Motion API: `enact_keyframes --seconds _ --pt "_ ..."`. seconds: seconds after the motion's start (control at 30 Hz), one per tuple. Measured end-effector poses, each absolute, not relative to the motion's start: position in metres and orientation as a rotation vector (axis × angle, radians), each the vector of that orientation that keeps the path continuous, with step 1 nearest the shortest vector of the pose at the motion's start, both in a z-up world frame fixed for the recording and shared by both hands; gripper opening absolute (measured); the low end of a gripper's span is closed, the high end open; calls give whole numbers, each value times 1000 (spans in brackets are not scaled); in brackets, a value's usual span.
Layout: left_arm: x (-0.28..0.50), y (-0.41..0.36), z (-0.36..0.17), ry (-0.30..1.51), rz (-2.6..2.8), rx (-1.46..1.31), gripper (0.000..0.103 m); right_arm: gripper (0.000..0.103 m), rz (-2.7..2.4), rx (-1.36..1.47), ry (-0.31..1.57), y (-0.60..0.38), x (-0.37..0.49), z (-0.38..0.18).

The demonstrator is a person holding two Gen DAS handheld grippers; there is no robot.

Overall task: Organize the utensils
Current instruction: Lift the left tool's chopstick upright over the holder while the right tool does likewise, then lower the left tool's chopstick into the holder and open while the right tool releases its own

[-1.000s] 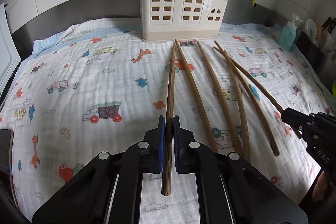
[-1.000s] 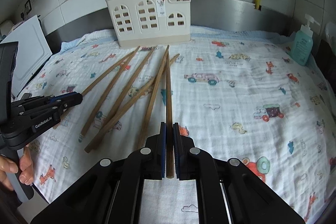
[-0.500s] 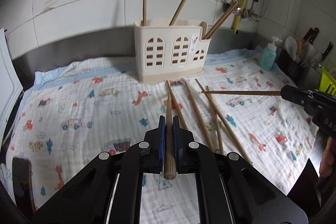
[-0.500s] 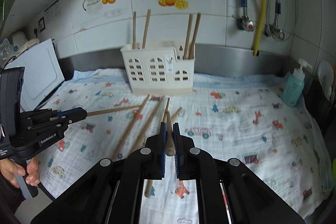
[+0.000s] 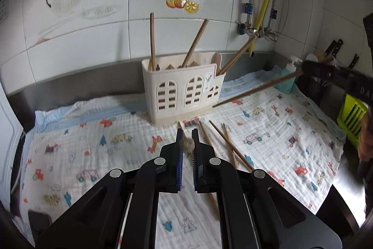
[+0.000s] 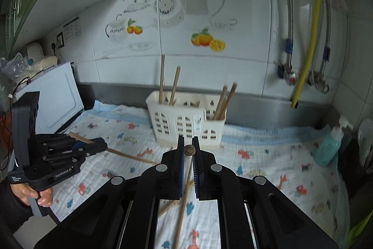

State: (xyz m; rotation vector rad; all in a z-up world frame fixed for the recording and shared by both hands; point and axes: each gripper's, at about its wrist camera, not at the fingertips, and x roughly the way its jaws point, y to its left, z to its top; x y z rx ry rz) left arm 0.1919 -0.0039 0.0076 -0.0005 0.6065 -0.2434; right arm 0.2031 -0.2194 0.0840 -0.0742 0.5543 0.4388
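A cream utensil holder (image 5: 184, 95) (image 6: 186, 123) stands at the back of the cloth with several wooden chopsticks upright in it. My left gripper (image 5: 187, 145) is shut on a chopstick, seen end-on (image 5: 187, 145), raised above the cloth. It also shows in the right wrist view (image 6: 100, 147), its chopstick (image 6: 130, 155) slanting down. My right gripper (image 6: 189, 149) is shut on a chopstick, seen end-on (image 6: 189, 149). It also shows in the left wrist view (image 5: 305, 68), its chopstick (image 5: 256, 90) pointing toward the holder's base. Several chopsticks (image 5: 223, 144) lie loose on the cloth.
A patterned white cloth (image 5: 93, 146) covers the counter. A teal soap bottle (image 6: 328, 144) stands at the right. A white board (image 6: 58, 97) leans at the left. A green rack (image 5: 352, 118) and knives are at the far right. Pipes run down the tiled wall.
Both grippers have risen well above the cloth with their chopsticks, which now point forward toward the holder. The view has tilted up toward the wall.
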Motion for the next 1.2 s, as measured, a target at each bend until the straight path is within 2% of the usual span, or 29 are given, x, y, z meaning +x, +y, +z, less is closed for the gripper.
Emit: enact_keyframes --seconds 0.27,0.53,0.9,1.2 --pt "218 4 37 579 -239 13 5 6 450 -143 529 -215 237 139" --pt "234 13 82 506 -233 16 5 6 424 -168 555 -221 267 169" --pt "277 14 159 354 -181 10 5 6 426 -256 698 -203 315 150" --pt "324 8 149 372 -146 -20 5 7 432 -282 755 -193 335 129"
